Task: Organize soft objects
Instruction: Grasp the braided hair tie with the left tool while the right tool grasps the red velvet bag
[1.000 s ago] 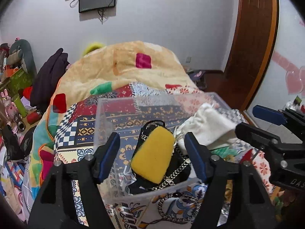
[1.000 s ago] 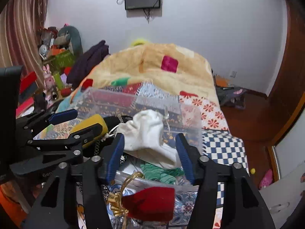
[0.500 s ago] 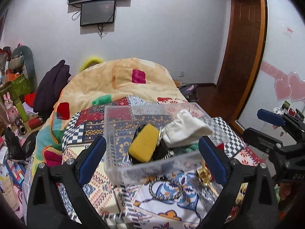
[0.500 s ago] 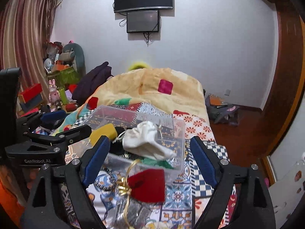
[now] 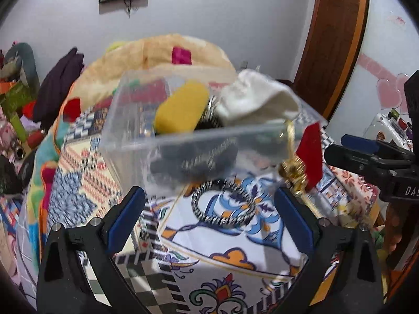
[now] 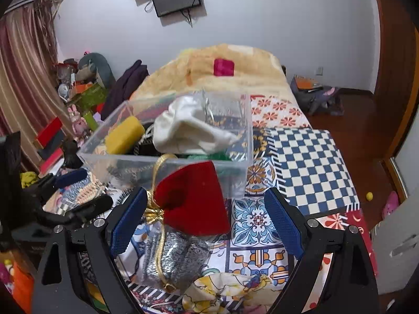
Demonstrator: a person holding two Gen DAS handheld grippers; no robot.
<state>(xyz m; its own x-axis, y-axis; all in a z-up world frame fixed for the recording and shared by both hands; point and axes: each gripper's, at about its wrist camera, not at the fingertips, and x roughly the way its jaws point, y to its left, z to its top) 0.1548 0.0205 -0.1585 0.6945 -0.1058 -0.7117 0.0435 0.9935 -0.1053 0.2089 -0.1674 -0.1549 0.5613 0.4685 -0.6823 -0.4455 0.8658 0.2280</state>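
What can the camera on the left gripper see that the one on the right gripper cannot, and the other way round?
Only the left wrist view shows the black-and-white braided ring lying on the patterned bedspread, and pink heart shapes on the wall. Only the right wrist view shows the silver glittery pouch, the blue-and-white checkered patch and striped curtains. Both show the clear plastic box holding a yellow sponge and a white cloth pouch, plus the red velvet pouch with gold cord.
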